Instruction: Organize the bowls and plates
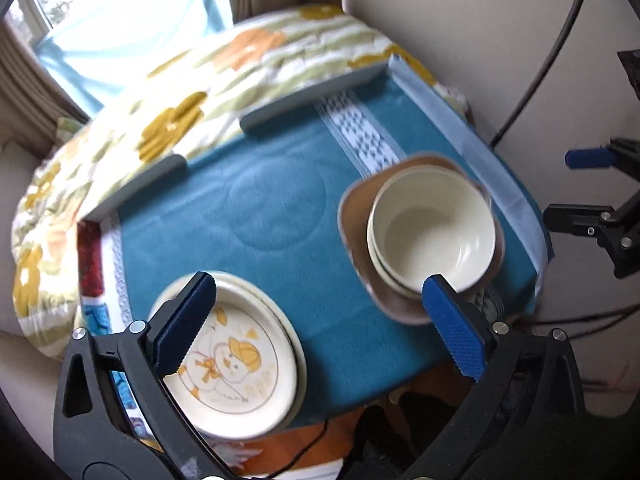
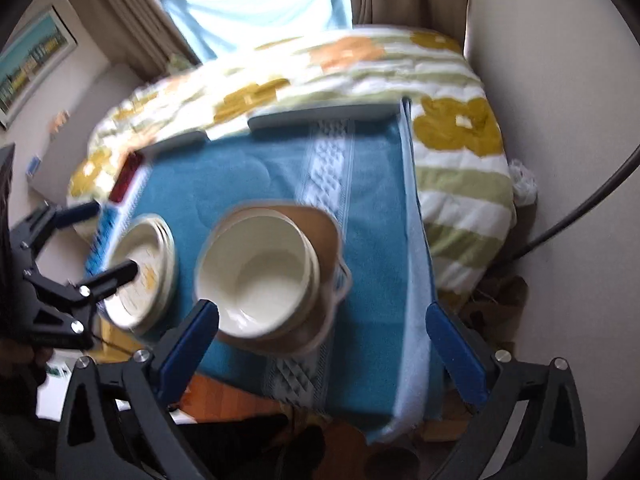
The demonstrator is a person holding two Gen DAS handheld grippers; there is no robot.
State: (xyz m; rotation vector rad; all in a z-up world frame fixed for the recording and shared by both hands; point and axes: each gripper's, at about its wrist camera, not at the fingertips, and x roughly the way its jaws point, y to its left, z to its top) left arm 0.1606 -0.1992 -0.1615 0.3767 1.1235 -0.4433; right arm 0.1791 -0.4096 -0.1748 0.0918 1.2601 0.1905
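A stack of cream plates (image 1: 240, 364), the top one with a cartoon duck, sits at the near left of the teal cloth; it also shows in the right wrist view (image 2: 140, 268). Cream bowls (image 1: 432, 232) are nested on a brown square plate (image 1: 356, 208) at the right; they show in the right wrist view (image 2: 260, 272) on that plate (image 2: 320, 224). My left gripper (image 1: 320, 324) is open and empty, above the near table edge between the stacks. My right gripper (image 2: 324, 344) is open and empty, just near of the bowls.
The teal cloth (image 1: 248, 208) covers a small table with grey raised edges (image 1: 312, 92) at the far side. A floral quilt (image 1: 120, 112) lies behind. A wall and black cables (image 1: 552, 48) are at the right. Wooden floor (image 1: 328, 444) shows below.
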